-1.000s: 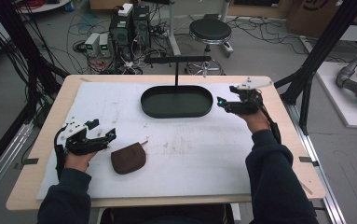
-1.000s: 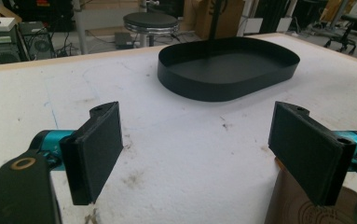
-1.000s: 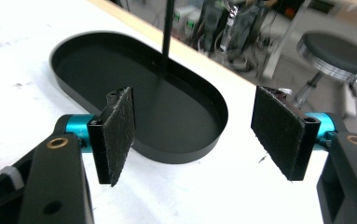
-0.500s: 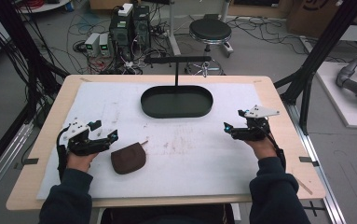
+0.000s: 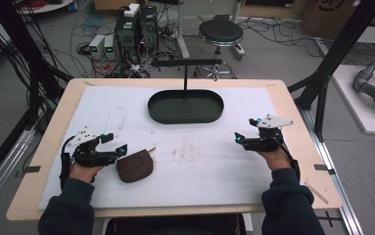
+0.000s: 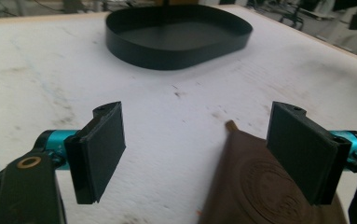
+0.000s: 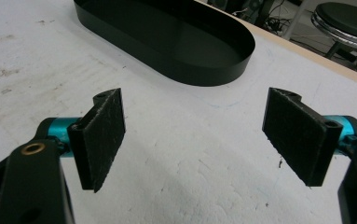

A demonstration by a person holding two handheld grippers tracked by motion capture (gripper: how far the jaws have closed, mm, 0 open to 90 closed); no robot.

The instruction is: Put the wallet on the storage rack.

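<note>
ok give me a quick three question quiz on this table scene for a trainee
1. True or false: the brown pouch lies inside the black tray.
2. Which gripper is nearer the pouch? A) left gripper B) right gripper
3. Fill in: the right gripper's jaws are ____, with nothing between them.

Key:
1. False. It lies on the white mat, apart from the tray.
2. A
3. open
</note>
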